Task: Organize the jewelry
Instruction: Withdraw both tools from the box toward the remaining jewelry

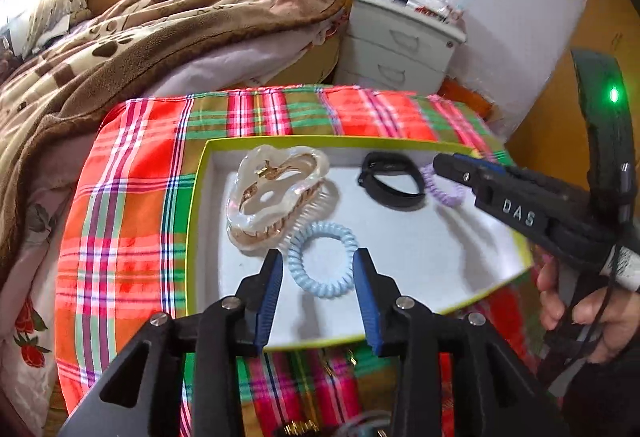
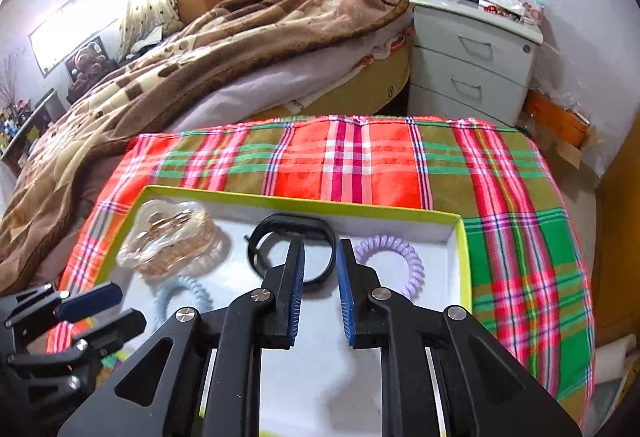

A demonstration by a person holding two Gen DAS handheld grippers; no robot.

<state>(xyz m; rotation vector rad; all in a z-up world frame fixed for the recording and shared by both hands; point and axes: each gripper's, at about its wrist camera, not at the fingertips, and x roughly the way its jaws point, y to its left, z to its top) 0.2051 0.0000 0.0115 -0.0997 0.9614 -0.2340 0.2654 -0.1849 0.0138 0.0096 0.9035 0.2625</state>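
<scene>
Your left gripper (image 1: 318, 279) has its fingers spread wide with nothing in them, and the light blue coil hair tie (image 1: 322, 260) sits right between the tips, lying flat on the white floor of the tray (image 1: 460, 261). So the thing you'd want next is dead ahead of the left fingers, basically already framed by them. A ring has no real long axis, so any squeeze across it should work; I'd guess you just need to drop a bit and close.

Your right gripper (image 2: 320, 273) is also parted, a narrower gap, holding nothing. It hovers toward the tray's far right corner, with the black band (image 2: 294, 245) just ahead and left of the tips and the purple coil hair tie (image 2: 390, 257) just ahead and right. Its left finger (image 2: 294, 277) overlaps the band in the right wrist view, but I can't really tell if it's touching or only above it.

The pearly hair claw (image 1: 272, 197) lies near the tray's far left corner, touching or nearly touching the blue tie's rim. That's the bit to watch: closing on the blue tie might nudge the claw.

The tray sits on the plaid cloth (image 2: 360, 165) covering the desk, toward its near left part. The left hand is clearly the nearer one for the blue tie.
</scene>
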